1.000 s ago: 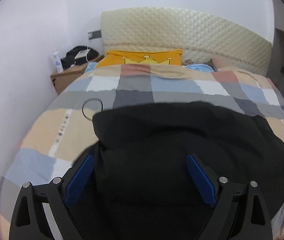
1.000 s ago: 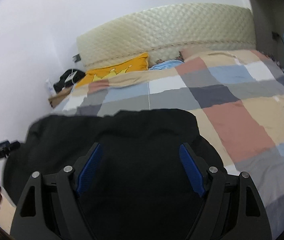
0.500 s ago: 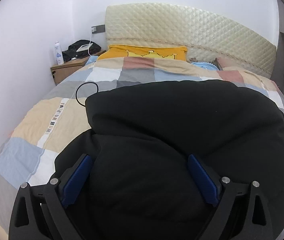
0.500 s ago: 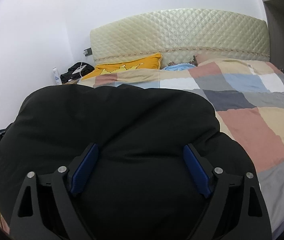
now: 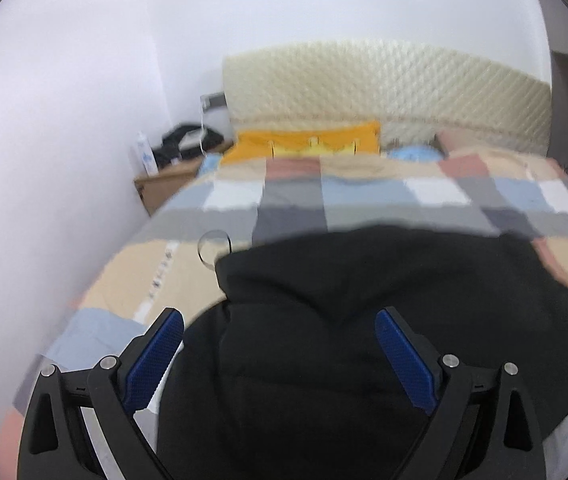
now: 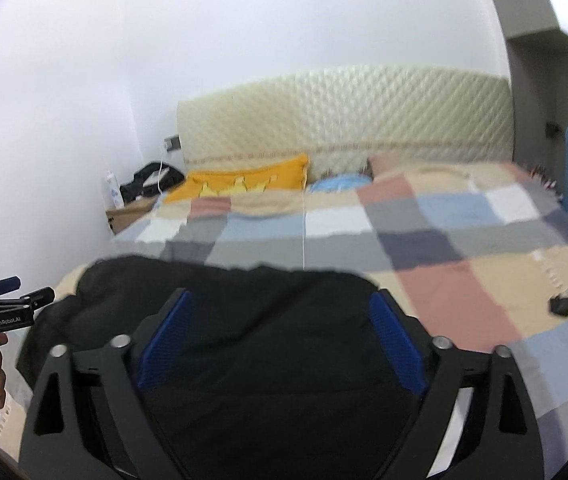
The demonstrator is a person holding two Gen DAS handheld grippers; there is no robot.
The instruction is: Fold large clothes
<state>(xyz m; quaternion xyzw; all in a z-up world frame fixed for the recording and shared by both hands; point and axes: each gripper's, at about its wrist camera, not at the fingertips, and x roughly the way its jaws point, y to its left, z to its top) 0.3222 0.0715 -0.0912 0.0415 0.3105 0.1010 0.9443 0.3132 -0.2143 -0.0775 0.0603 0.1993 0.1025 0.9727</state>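
While the black garment [image 5: 364, 320] lies bunched on the checked quilt [image 5: 364, 200] across the lower frame, a fold is judged under way. Left gripper [image 5: 279, 352] and right gripper [image 6: 279, 340] are both seen spread apart above it, clamping nothing. An edge must next be seized and carried over.

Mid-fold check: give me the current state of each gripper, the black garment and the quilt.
left gripper: jaws wide open, black cloth between them, no grip visible.
right gripper: jaws wide open over the black cloth.
black garment: bunched in a rounded heap on the bed.
checked quilt: spread over the bed, under the garment.
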